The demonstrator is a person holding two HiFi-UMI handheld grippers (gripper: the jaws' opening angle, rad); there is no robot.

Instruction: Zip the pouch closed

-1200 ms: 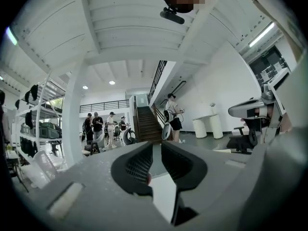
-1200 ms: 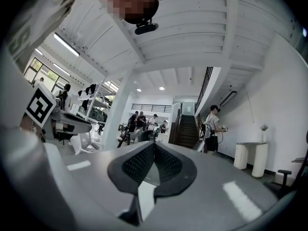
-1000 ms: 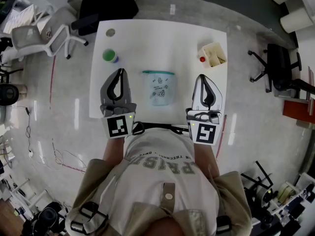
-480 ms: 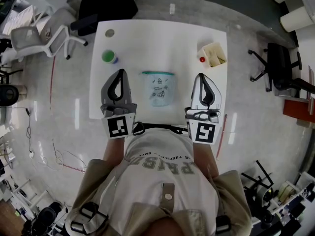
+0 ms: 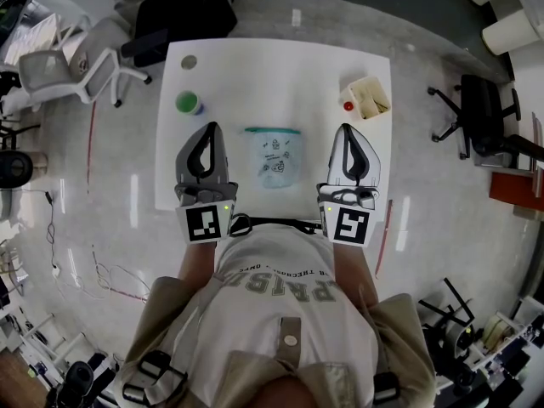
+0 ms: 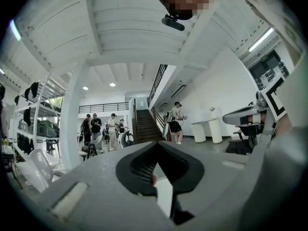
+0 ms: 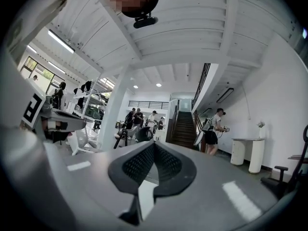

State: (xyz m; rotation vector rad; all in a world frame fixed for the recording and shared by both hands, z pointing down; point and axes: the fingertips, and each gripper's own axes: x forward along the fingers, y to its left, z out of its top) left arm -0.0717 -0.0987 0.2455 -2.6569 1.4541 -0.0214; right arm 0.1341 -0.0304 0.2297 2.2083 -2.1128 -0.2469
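Open lab hall: white worktable (image 5: 280, 75), office chairs (image 5: 480, 109), storage shelving (image 6: 36, 126), staircase (image 6: 144, 126)

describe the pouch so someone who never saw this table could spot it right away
On the white table in the head view, the pouch lies flat at the middle, between the left gripper and the right gripper. Unlike the green cup and the beige box, it is a pale bag with a teal strip along its far edge.
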